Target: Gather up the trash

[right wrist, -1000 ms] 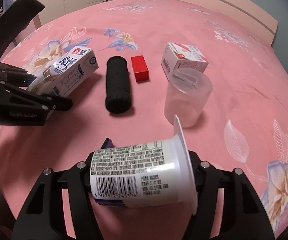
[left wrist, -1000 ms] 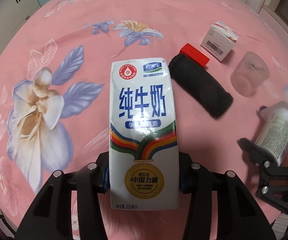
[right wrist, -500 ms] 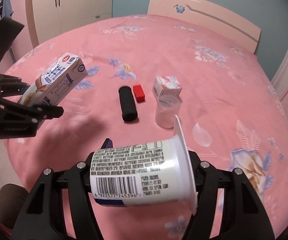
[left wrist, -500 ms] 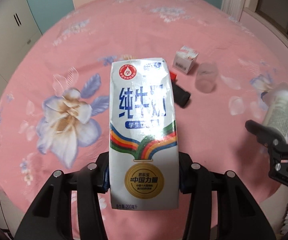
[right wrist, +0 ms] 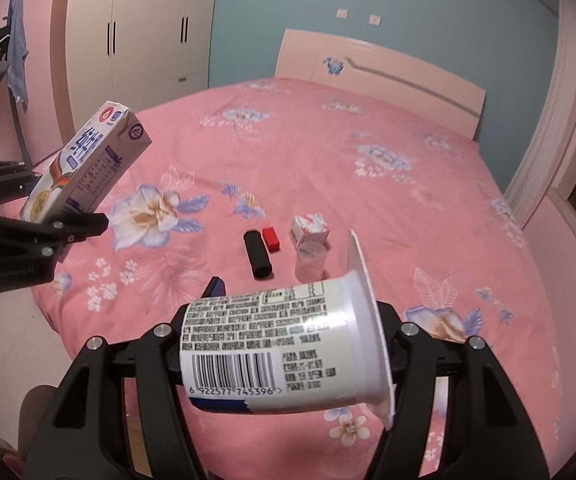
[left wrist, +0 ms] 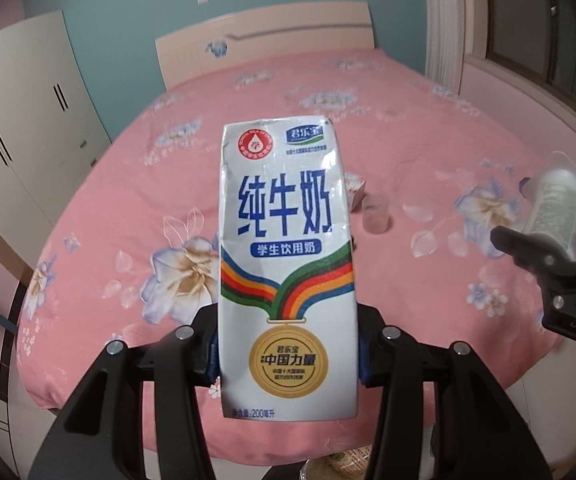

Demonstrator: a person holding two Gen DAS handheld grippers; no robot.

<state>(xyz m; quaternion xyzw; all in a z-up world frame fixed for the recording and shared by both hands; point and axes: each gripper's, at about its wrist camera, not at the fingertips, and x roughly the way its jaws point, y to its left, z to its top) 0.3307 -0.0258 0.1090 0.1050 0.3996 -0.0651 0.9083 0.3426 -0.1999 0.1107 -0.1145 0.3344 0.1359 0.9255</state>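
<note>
My left gripper (left wrist: 286, 354) is shut on a white milk carton (left wrist: 286, 264) with blue characters, held upright high above the pink bed. In the right wrist view the same carton (right wrist: 88, 164) tilts at the far left in the left gripper (right wrist: 60, 216). My right gripper (right wrist: 284, 350) is shut on a white yogurt cup (right wrist: 284, 348) lying sideways, rim to the right. That cup (left wrist: 560, 208) shows blurred at the right edge of the left wrist view. On the bed lie a black roll (right wrist: 258, 254), a red block (right wrist: 271, 238), a small white box (right wrist: 310, 230) and a clear plastic cup (right wrist: 310, 264).
The pink floral bedspread (right wrist: 368, 184) fills the middle, with a headboard (right wrist: 380, 76) at the far end. White wardrobes (right wrist: 144, 32) stand at the left, a curtain (right wrist: 568, 80) at the right. Floor (right wrist: 20, 344) shows beyond the bed's near left edge.
Both grippers have risen well above the bed and drawn back, each keeping its item. The bed's objects look far smaller, and the headboard and walls have come into view.
</note>
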